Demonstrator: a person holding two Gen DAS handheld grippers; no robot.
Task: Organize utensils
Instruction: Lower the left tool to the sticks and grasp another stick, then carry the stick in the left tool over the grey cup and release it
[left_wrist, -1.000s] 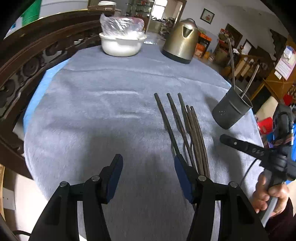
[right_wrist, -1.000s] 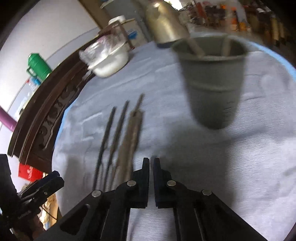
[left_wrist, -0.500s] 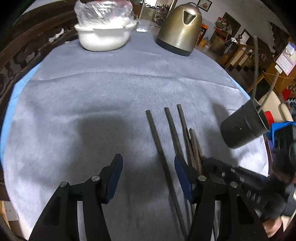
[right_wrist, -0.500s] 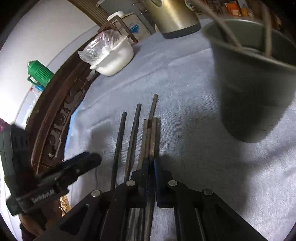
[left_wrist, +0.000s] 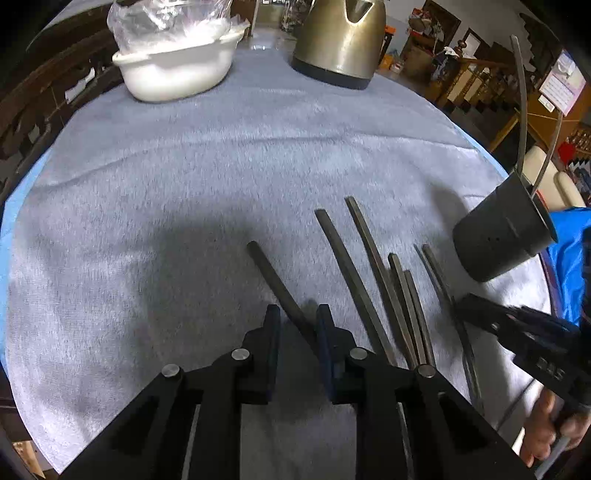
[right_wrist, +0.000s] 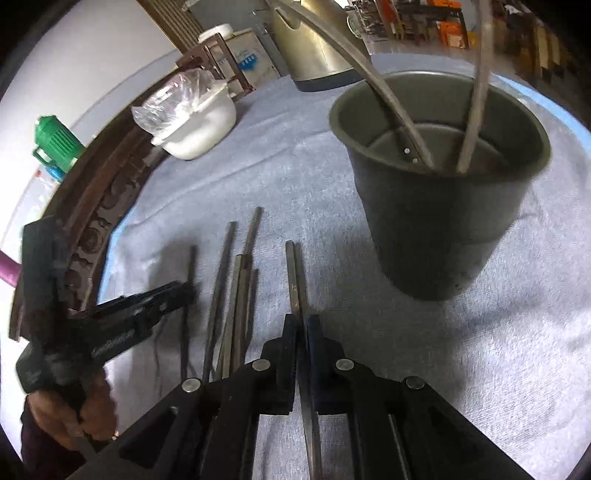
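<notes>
Grey cloth (left_wrist: 184, 155) covers the table; right gripper (right_wrist: 302, 325) pinches one chopstick (right_wrist: 293, 273) near the cup (right_wrist: 439, 229), left gripper (left_wrist: 297, 317) narrowed around another chopstick (left_wrist: 275, 280).

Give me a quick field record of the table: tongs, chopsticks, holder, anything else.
left tongs: narrowed around one dark chopstick, not clearly clamped
right tongs: shut on a chopstick
loose chopsticks: lying side by side on the cloth, between the two tongs
holder: upright on the cloth, two utensils standing inside
kettle: far edge of the table
white bowl: far left, plastic bag over it
</notes>
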